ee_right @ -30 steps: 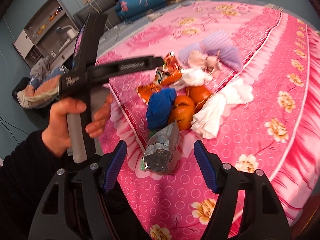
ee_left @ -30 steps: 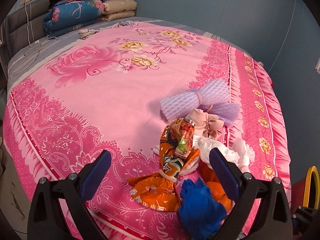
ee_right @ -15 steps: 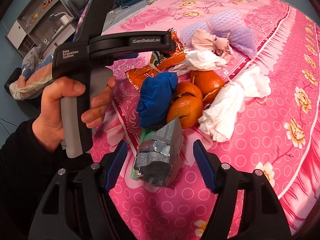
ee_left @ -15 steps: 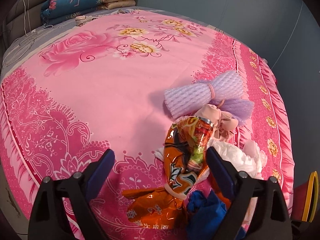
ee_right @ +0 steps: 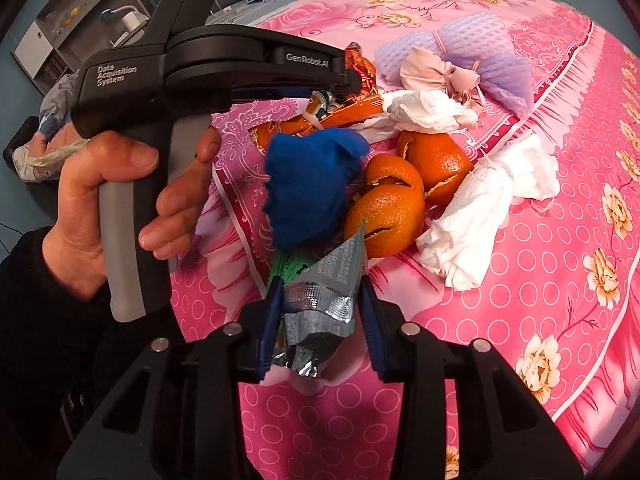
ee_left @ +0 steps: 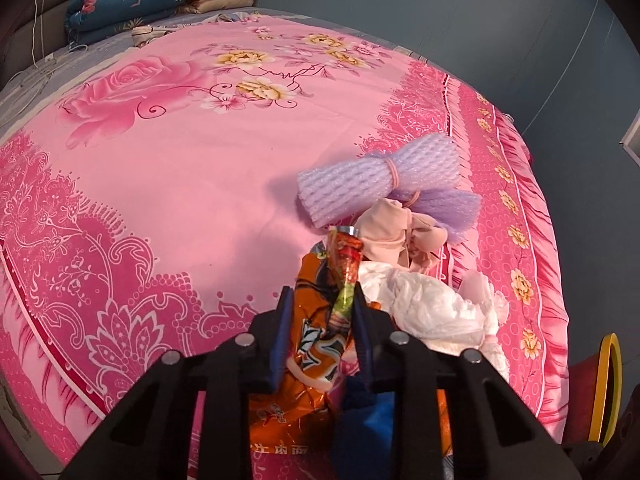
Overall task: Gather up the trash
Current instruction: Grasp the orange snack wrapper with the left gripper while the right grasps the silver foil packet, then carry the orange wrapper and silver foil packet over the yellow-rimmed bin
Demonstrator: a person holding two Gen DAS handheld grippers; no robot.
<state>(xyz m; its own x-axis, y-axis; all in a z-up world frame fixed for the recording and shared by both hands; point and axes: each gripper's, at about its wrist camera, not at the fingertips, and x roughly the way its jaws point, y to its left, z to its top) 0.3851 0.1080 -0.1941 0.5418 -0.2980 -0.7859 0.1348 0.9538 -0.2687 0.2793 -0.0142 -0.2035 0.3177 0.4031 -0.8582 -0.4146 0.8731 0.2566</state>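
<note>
1. Two hand-held grippers work at a heap of trash on the near edge of a pink floral bedspread [ee_left: 200, 168].
2. Left gripper [ee_left: 320, 332]: its blue-padded jaws are closed on an orange snack wrapper [ee_left: 316, 320], which stands up between them with its red-topped end pointing away. In the right wrist view a hand [ee_right: 120, 200] grips this tool's grey handle.
3. Just beyond the wrapper lie a purple foam net [ee_left: 380, 176], a pale pink rag [ee_left: 392, 232] and crumpled white tissue [ee_left: 432, 304].
4. Middle of the heap: a blue cloth [ee_right: 312, 184] touches orange peels [ee_right: 404, 196].
5. Right gripper [ee_right: 320, 320]: its jaws pinch a silver foil packet [ee_right: 320, 300] just below the blue cloth.
6. Right of the peels, a twisted white tissue [ee_right: 480, 216] lies on the bedspread.
</note>
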